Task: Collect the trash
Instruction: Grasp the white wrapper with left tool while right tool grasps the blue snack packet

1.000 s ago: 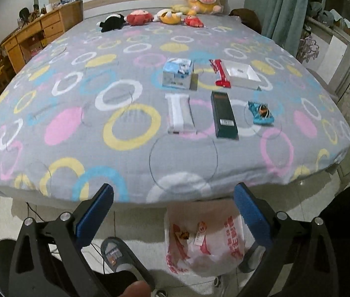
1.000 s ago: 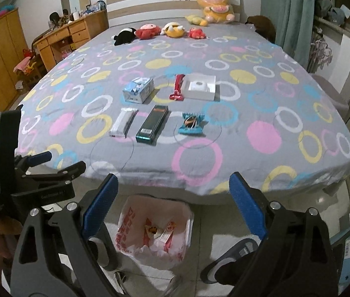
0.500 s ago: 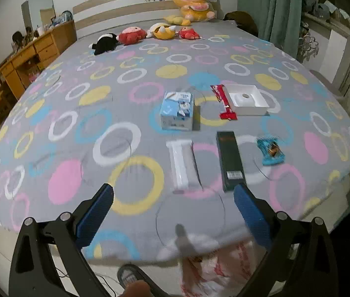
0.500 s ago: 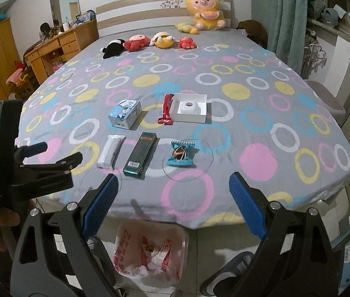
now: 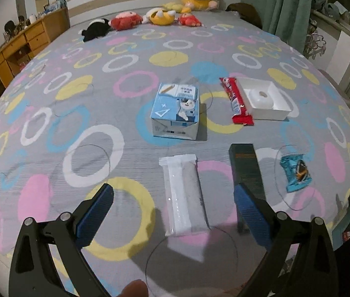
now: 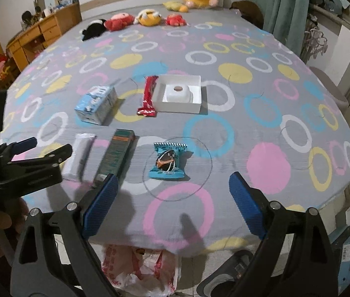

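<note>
1. My left gripper hangs over the near edge of the bed with its jaws wide apart and nothing between them; my right gripper is likewise spread wide and empty.
2. On the floor at 6 o'clock below my right gripper sits a white plastic bag with red print.
3. Straight ahead of my left gripper lies a white wrapper; a dark box lies just beside it at 1 o'clock.
4. A blue snack packet lies at 12 o'clock from my right gripper.
5. Farther up the bed sit a blue carton, a red wrapper and a white tray, the wrapper touching the tray.
6. Stuffed toys line the headboard at the far end.
</note>
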`<state>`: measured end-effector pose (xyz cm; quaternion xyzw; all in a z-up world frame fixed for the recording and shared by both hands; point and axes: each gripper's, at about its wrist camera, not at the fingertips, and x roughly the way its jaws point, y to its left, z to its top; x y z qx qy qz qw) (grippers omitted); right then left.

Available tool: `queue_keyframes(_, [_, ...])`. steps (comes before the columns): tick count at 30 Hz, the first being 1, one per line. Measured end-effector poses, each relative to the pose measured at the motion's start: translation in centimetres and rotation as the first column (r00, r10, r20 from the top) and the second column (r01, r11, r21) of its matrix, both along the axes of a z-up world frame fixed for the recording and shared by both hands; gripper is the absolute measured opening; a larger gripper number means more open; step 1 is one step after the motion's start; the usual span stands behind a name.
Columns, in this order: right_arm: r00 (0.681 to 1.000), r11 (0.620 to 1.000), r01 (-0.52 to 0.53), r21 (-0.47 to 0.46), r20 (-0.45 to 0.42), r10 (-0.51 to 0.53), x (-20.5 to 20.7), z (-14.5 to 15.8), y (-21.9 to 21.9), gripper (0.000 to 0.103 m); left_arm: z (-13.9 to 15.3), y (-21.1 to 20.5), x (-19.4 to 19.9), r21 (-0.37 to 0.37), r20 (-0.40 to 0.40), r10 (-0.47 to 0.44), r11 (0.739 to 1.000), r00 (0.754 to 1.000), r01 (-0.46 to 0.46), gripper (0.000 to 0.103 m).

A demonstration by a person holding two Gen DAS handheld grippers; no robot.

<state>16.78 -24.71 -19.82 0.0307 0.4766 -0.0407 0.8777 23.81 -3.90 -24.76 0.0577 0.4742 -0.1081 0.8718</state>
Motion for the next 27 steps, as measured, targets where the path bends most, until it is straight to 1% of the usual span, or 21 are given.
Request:
queue_keyframes(5, [0.999,1.0,0.01,0.002,-0.043,-0.01,2.3,-2.3,-0.2,0.089,-1.6,-0.2,1.5,0.01,-0.036,0.009,1.0,0.999,-0.009,0.095])
queue_keyframes(7, [0.998,1.0,0.012,0.008,-0.062,-0.011,3.1,-3.3,-0.2,0.089,-2.6,-0.2,2.2,0.009,-0.069,0.015,1.0,0.998,-0.014,0.095])
queue_keyframes(11, [0.996,1.0,0.028,0.001,-0.087,-0.028,4.4,-4.8,-0.5,0.089,-3.8,-0.5,3.1,0.038,-0.096,0.01,0.999,0.995,-0.006,0.095])
queue_keyframes(16, [0.99,0.998,0.056,0.017,-0.131,-0.053,5.9,-6.8,-1.4,0.089,-4.8,-0.7,3.8,0.046,-0.124,0.022,0.999,0.992,-0.017,0.095])
queue_keyframes(22, [0.982,0.998,0.063,0.03,-0.178,-0.057,6.9,-8.6,-1.7,0.089,-5.6,-1.0,4.1,0.055,-0.146,0.026,0.998,0.989,-0.018,0.095])
queue_keyframes(27, [0.974,0.998,0.06,0.023,-0.222,-0.053,7.8,-10.0,-1.7,0.089,-6.2,-0.8,4.5,0.045,-0.165,0.031,0.999,0.986,-0.024,0.095])
